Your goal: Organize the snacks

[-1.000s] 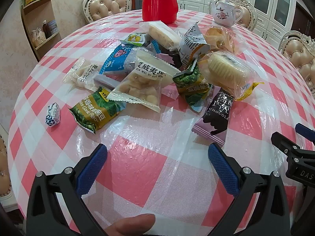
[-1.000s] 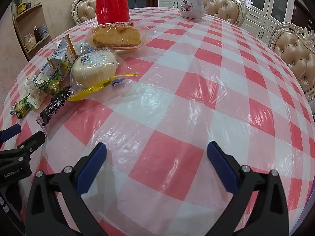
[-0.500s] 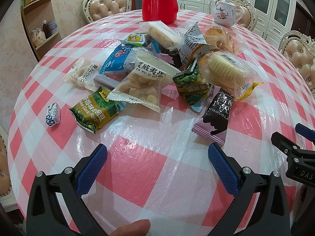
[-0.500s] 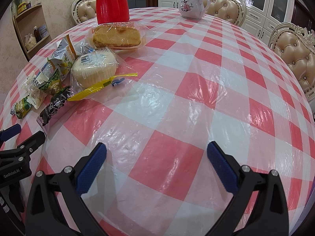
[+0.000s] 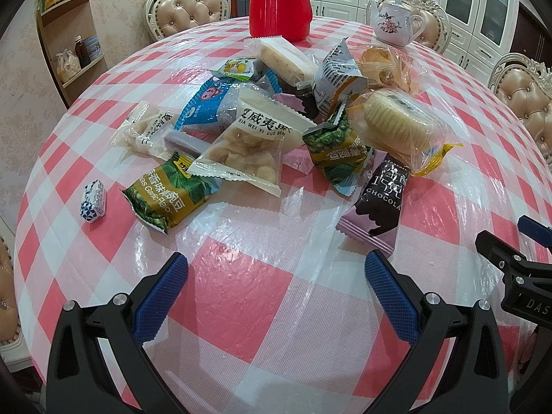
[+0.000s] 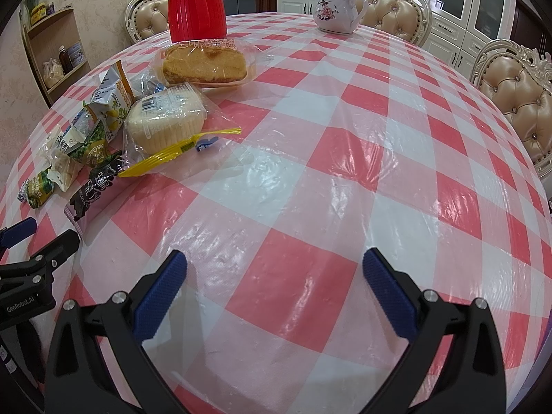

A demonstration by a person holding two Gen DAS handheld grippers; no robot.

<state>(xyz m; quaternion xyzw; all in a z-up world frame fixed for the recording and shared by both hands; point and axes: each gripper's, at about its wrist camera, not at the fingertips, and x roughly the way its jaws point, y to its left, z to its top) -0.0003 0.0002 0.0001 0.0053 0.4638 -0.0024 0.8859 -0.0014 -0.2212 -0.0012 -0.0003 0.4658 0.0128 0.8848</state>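
Observation:
A heap of wrapped snacks lies on the pink checked table (image 5: pixel 248 296). Nearest my left gripper (image 5: pixel 276 269) are a green garlic pea pack (image 5: pixel 165 196), a clear nut pack (image 5: pixel 248 148) and a purple chocolate bar (image 5: pixel 376 207). A wrapped sponge cake (image 5: pixel 400 124) sits at the heap's right. A small blue and white candy (image 5: pixel 93 200) lies apart at the left. The left gripper is open and empty, short of the heap. My right gripper (image 6: pixel 276 269) is open over bare cloth, with the sponge cake (image 6: pixel 165 117) and a brown cake (image 6: pixel 203 63) far to its left.
A red thermos (image 5: pixel 279 0) and a white floral teapot (image 5: pixel 393 22) stand at the table's far side. Padded chairs (image 6: pixel 517 100) ring the table. A wooden shelf (image 5: pixel 69 45) stands at the left wall. The right half of the cloth (image 6: pixel 379 138) is bare.
A fingertip seen at the bottom edge of the left wrist view has slid out of sight. Both grippers and the snacks stay where they were.

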